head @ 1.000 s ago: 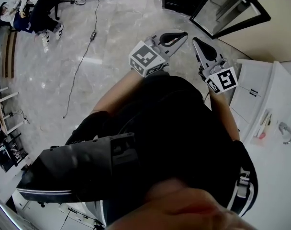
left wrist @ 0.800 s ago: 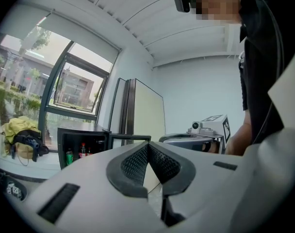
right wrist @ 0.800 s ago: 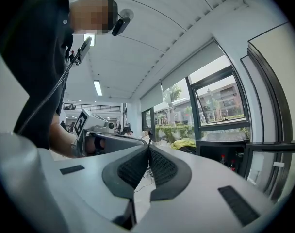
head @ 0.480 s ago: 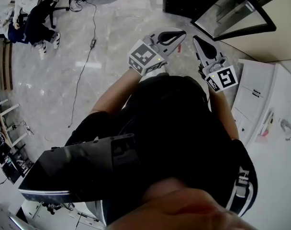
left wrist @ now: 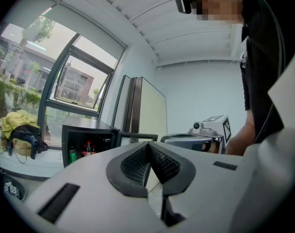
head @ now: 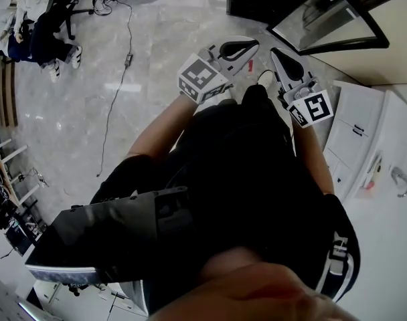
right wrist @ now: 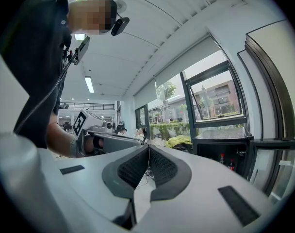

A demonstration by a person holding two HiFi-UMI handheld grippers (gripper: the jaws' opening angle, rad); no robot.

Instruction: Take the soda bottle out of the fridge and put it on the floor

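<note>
The left gripper [left wrist: 148, 148] has its two dark ribbed pads pressed together with nothing between them. The right gripper [right wrist: 148, 152] is closed in the same way and is also empty. In the head view both are in the upper middle of the frame, side by side but apart. Each one carries a marker cube [head: 203, 79] with black-and-white square patterns and no letters. The small black fridge [left wrist: 84, 142] stands open at the lower left of the left gripper view, under a window [left wrist: 65, 91]. The soda bottle [left wrist: 88, 148], with a red cap, stands inside the fridge near a green can [left wrist: 72, 155]. Their labels are too small to read.
</note>
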